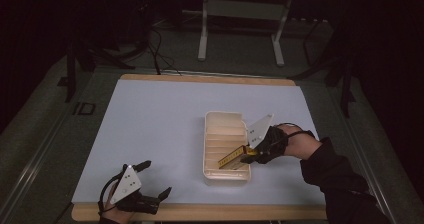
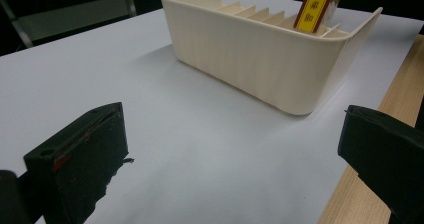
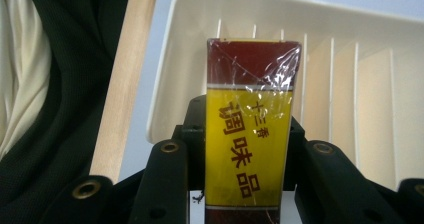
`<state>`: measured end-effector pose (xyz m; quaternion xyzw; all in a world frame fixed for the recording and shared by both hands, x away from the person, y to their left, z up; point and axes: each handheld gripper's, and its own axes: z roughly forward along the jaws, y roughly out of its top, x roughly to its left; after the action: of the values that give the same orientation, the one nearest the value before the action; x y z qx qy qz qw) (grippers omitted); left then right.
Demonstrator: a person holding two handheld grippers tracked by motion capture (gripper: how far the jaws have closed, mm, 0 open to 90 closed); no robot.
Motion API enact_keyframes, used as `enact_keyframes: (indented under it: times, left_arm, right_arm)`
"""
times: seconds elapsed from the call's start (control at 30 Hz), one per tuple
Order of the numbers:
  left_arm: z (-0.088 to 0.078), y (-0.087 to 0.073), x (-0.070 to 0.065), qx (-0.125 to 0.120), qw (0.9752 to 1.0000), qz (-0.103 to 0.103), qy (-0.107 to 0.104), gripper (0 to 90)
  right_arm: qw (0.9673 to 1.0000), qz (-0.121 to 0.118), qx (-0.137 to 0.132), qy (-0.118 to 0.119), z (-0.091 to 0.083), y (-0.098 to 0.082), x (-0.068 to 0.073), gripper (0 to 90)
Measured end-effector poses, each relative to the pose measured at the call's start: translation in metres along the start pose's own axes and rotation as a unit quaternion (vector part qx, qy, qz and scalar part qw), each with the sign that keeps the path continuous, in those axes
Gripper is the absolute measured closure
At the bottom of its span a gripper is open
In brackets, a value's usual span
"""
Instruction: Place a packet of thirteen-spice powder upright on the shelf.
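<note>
Clamped flat between the right gripper's (image 3: 240, 184) jaws, a film-wrapped yellow-and-maroon box (image 3: 248, 129) tilts into the cream slotted tray (image 1: 209, 149) near the desk's (image 1: 150, 119) right front edge. Light, stiff, probably slippery in its wrap; its broad faces look best to grip. Left gripper (image 1: 156, 180) rests wide open, empty, at the front-left corner.

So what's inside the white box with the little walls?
The cream divider box has thin walls making slots, and those in view look empty. The right gripper holds a yellow and red packet over it. That packet hides the slots underneath.
</note>
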<state>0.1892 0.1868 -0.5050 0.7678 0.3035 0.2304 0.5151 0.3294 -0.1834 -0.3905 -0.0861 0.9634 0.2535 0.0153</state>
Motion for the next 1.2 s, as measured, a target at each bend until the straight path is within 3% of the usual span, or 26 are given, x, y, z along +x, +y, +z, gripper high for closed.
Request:
enact_keyframes:
  times: [0.17,0.4,0.9,1.2]
  left_arm:
    - [0.0,0.0,0.0,0.0,1.0,-0.001,0.0,0.0]
    - [0.0,0.0,0.0,0.001,1.0,0.0,-0.002,0.0]
    - [0.0,0.0,0.0,0.0,1.0,0.001,-0.001,0.0]
    - [0.0,0.0,0.0,0.0,1.0,0.002,-0.002,0.0]
  right_arm:
    - [0.9997,0.019,0.015,0.01,0.011,0.002,-0.005,68.1]
    - [0.9991,0.02,0.035,0.013,0.018,0.009,-0.008,68.0]
    - [0.9956,0.037,0.082,0.026,0.051,0.019,-0.013,67.7]
    - [0.9957,0.06,0.067,0.023,0.063,0.031,-0.012,67.6]
